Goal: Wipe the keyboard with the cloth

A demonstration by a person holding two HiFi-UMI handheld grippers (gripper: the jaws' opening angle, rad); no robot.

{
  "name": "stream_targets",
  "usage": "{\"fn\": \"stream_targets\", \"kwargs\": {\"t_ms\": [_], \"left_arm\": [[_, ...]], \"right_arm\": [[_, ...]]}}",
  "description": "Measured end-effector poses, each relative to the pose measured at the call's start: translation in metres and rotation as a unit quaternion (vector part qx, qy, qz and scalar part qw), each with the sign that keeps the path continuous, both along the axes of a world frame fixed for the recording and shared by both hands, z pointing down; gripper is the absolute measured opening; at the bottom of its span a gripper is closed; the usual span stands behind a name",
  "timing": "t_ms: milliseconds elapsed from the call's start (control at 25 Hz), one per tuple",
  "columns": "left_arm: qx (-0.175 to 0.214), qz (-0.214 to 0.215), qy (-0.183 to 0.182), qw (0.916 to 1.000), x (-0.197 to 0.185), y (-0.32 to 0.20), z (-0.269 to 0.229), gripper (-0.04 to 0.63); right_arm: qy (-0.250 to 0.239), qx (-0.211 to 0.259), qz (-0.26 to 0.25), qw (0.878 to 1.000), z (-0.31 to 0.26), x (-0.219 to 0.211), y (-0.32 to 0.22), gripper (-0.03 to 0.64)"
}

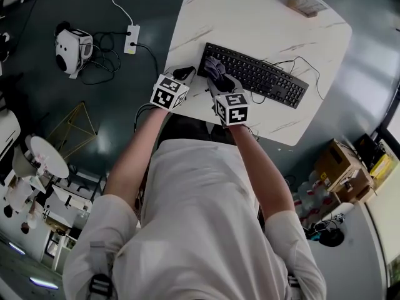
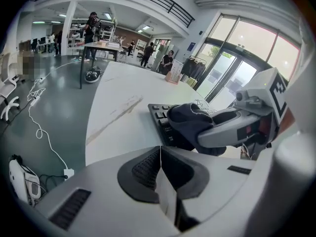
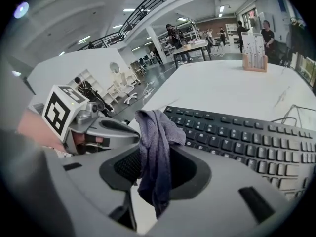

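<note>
A black keyboard lies slantwise on the white marble table. My right gripper is shut on a grey-purple cloth, whose bunched end rests over the keyboard's left keys. In the left gripper view the cloth shows as a dark wad on the keyboard's near corner, held by the right gripper. My left gripper hovers just left of the keyboard's end, its jaws closed together with nothing between them.
A small wooden block holder stands at the table's far edge. The keyboard cable loops on the table behind it. On the floor to the left lie a power strip and a white device. Cardboard boxes sit at right.
</note>
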State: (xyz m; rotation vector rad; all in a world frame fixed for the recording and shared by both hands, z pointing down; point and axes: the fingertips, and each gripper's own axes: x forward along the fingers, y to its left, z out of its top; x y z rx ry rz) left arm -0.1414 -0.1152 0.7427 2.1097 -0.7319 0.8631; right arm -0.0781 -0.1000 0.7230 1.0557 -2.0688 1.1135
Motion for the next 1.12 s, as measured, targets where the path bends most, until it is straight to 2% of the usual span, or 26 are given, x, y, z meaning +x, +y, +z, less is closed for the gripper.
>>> {"fn": "stream_targets", "kwargs": {"t_ms": [200, 320, 400, 520, 680, 1120], "left_arm": [[-0.003, 0.004, 0.007, 1.0, -0.011, 0.0, -0.002, 0.015], [-0.008, 0.005, 0.009, 0.9999, -0.019, 0.002, -0.004, 0.015], [-0.012, 0.011, 0.018, 0.9997, -0.02, 0.004, -0.008, 0.015], [-0.014, 0.022, 0.033, 0.9991, -0.015, 0.004, -0.009, 0.015], [-0.015, 0.033, 0.041, 0.9985, -0.002, 0.004, -0.008, 0.015], [-0.008, 0.038, 0.029, 0.9988, 0.03, 0.0, -0.008, 0.015]], "right_arm": [[-0.029, -0.017, -0.034, 0.999, 0.002, -0.032, -0.004, 0.158], [-0.066, -0.034, -0.056, 0.996, -0.007, -0.05, -0.006, 0.158], [-0.084, -0.037, -0.05, 0.995, -0.014, -0.053, -0.012, 0.158], [-0.083, -0.053, -0.022, 0.995, -0.007, -0.041, -0.022, 0.158], [-0.08, -0.058, -0.011, 0.995, -0.001, -0.023, -0.022, 0.158], [-0.042, -0.042, 0.051, 0.997, 0.002, 0.06, -0.011, 0.158]]}}
